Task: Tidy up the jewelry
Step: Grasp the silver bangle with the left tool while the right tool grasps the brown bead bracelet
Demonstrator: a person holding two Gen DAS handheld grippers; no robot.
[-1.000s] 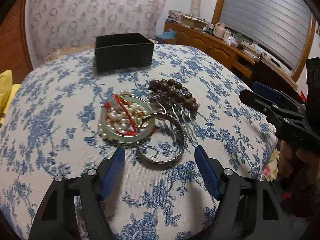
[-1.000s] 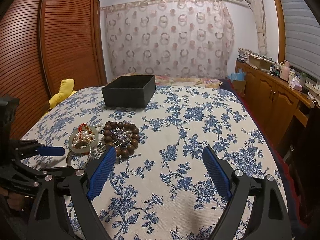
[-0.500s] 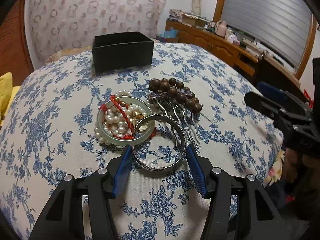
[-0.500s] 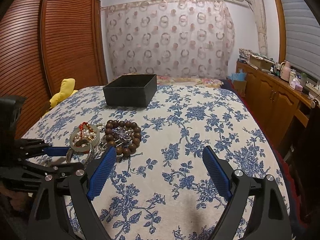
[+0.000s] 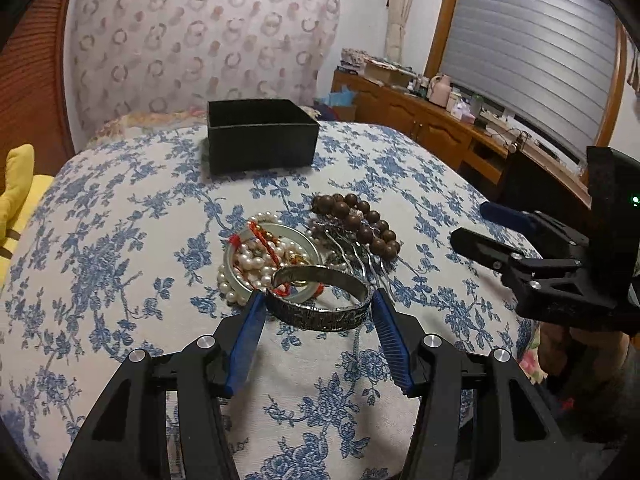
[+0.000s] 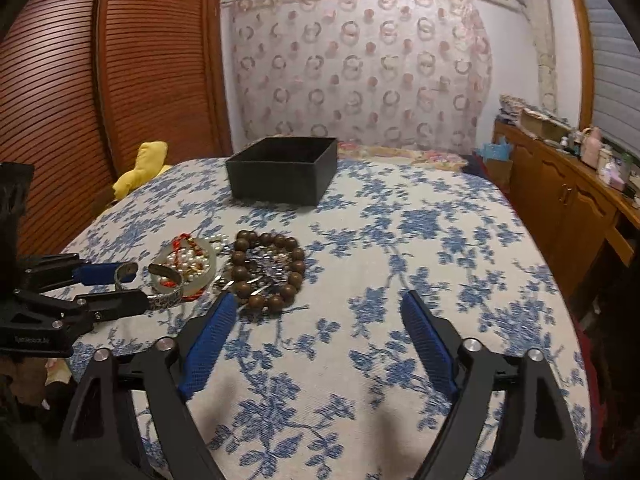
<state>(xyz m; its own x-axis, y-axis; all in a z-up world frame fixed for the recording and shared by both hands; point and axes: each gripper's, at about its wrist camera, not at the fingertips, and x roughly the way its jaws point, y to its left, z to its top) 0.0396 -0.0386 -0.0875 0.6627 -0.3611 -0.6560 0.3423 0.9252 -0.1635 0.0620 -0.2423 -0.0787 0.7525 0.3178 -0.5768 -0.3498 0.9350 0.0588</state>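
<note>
My left gripper [image 5: 318,297] is shut on a silver bangle [image 5: 320,316], its blue pads pressing on both sides. The bangle is tilted, near edge raised off the floral cloth [image 5: 120,240]. Just behind it lie a pale jade bangle [image 5: 310,242] filled with pearls and a red cord, a brown wooden bead bracelet [image 5: 360,220] and silver hairpins [image 5: 356,268]. An open black box [image 5: 260,140] stands farther back. In the right wrist view my right gripper [image 6: 318,300] hovers over bare cloth right of the bead bracelet [image 6: 268,272], jaws closing with nothing between them.
A yellow cushion [image 6: 144,164] lies at the bed's left edge by slatted wooden doors [image 6: 80,100]. A wooden sideboard [image 6: 568,200] with small items runs along the right wall. The right gripper [image 5: 468,224] shows at the right of the left wrist view.
My left gripper moved in around the silver bangle, closed on it and tipped it up off the cloth. The right gripper's jaws have narrowed a little.
</note>
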